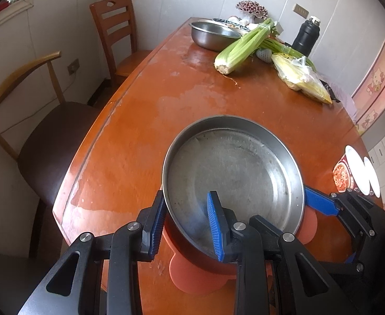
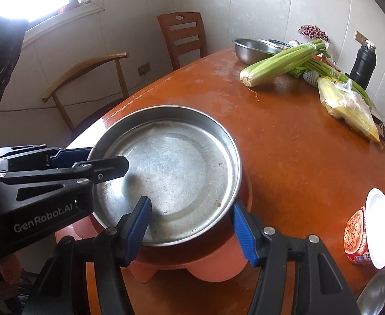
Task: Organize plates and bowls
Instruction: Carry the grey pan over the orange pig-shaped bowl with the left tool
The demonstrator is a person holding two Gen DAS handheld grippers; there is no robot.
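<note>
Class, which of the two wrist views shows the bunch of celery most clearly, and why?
The right wrist view: the celery lies whole across the table, its cut root end to its leafy tops unobstructed. The left wrist view shows the same celery farther off and smaller, its tops crowded among the clutter behind it.

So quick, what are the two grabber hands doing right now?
Left gripper: open, one finger either side of the steel pan rim, not clamped.
Right gripper: open, also straddling the pan's rim, not squeezing.
</note>
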